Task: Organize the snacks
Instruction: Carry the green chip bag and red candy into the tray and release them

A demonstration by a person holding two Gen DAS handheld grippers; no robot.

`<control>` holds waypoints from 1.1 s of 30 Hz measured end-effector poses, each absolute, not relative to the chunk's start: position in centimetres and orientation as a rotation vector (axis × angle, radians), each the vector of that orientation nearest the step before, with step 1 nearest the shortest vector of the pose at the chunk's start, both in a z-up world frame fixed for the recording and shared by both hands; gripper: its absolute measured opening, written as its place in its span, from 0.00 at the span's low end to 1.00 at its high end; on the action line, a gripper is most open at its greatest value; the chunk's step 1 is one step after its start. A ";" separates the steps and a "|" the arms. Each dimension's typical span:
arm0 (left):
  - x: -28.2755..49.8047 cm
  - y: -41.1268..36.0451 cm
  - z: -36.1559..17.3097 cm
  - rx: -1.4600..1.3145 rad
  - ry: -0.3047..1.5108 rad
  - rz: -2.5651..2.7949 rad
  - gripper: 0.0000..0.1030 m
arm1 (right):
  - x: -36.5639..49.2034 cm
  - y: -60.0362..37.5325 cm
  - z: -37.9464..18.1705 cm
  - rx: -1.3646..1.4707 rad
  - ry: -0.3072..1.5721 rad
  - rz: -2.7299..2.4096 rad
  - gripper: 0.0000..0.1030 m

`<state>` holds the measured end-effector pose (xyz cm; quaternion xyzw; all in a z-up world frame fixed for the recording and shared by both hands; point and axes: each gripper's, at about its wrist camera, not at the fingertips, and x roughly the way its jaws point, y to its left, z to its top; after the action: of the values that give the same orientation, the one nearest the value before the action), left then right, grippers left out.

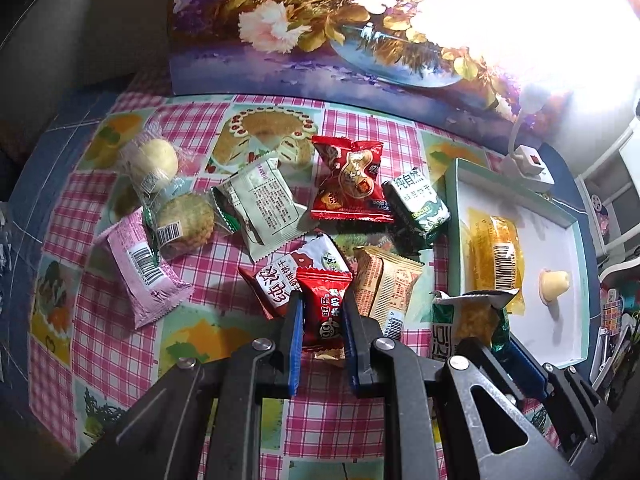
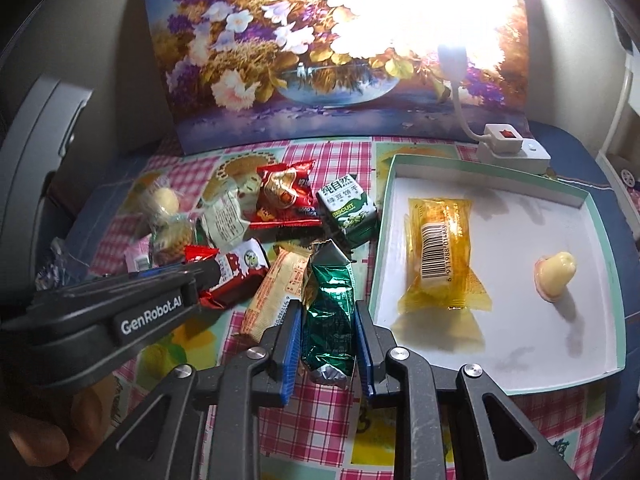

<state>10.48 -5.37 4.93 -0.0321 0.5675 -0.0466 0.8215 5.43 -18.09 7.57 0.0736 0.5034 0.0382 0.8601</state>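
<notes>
In the left wrist view my left gripper (image 1: 322, 298) is shut on a small red snack packet (image 1: 326, 316), held just above the checked tablecloth. My right gripper (image 2: 328, 308) is shut on a crinkled green foil packet (image 2: 330, 300), beside the left rim of a white tray with a teal rim (image 2: 520, 344). A yellow wrapped snack (image 2: 440, 264) and a small cream-coloured sweet (image 2: 556, 276) lie in the tray. The left gripper (image 2: 208, 274) also shows at the left of the right wrist view, close to my right one.
Loose snacks crowd the cloth: a big red packet (image 1: 348, 180), a green-and-white biscuit pack (image 1: 416, 204), a white packet (image 1: 264, 204), a pink packet (image 1: 144, 272), a tan packet (image 1: 384, 284), two round pastries (image 1: 156, 164). A floral painting (image 2: 320, 60) and a switch box (image 2: 504, 140) stand behind.
</notes>
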 end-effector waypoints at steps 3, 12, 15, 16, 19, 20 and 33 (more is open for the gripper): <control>10.4 -5.7 5.2 -0.056 1.200 -0.099 0.18 | 5.5 -18.7 7.7 0.185 1.052 0.076 0.26; 10.1 -7.3 5.9 -0.001 1.183 -0.113 0.18 | 5.4 -20.9 8.4 0.251 1.030 0.042 0.26; 9.9 -8.1 6.3 0.014 1.173 -0.126 0.18 | 5.2 -22.4 8.7 0.274 1.016 -0.002 0.26; 9.9 -8.4 6.4 0.020 1.170 -0.131 0.18 | 5.2 -23.2 8.8 0.288 1.014 -0.028 0.26; 9.7 -9.5 6.6 0.038 1.166 -0.151 0.18 | 4.9 -25.6 8.8 0.327 1.013 -0.102 0.26; 9.6 -10.1 6.6 0.047 1.165 -0.161 0.18 | 4.8 -26.4 8.8 0.336 1.013 -0.126 0.26; 8.2 -17.5 5.8 0.151 1.161 -0.297 0.18 | 2.1 -36.2 7.9 0.484 1.025 -0.395 0.26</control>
<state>8.20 -17.51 5.81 0.0711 0.5459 -0.1396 0.8230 2.13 -36.22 7.93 0.2277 0.4823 -0.1859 0.8252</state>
